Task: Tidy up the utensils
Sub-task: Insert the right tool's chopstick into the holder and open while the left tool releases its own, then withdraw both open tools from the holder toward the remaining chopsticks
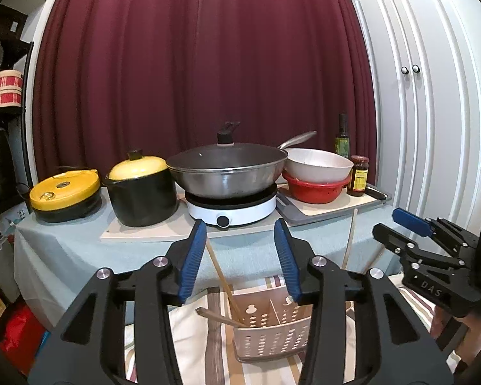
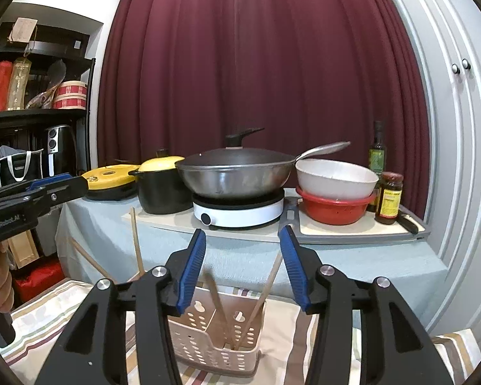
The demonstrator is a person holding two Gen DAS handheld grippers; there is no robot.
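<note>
Left gripper point(image 1: 243, 256): it is hovering above the utensil basket point(image 1: 272, 333) with its jaws spread wide and nothing between the blue pads.
Right gripper point(image 2: 242, 266): it is also standing wide apart and empty, just above the same basket point(image 2: 215, 349); in the left wrist view it is showing at the right edge point(image 1: 413, 224), held by a person's hand.
Utensil basket: this pale perforated holder with a divider is sitting on a striped cloth point(image 2: 48, 317), in front of the table point(image 2: 352, 263) with the blue-grey cover.
Chopsticks: several wooden sticks are leaning in the compartments, one light stick point(image 1: 219, 272) tilted to the left, one dark stick point(image 1: 221, 317) lying low over the rim, and two more point(image 2: 263, 292) crossing in the right wrist view. I cannot tell exactly which compartment each one is in.
Step in hand: it seems the sticks are already in the holder and both tools are free, so the work is near a check or a tidy-up stage. No loose utensil is showing on the cloth in these views.
Next move: probably one gripper is needing to close on the low dark stick and stand it more upright; the approach must be slow, because the light basket can tip easily.
Background: a wok point(image 2: 237, 173) on a white cooker and other pots are standing on the table, well apart from the work.
</note>
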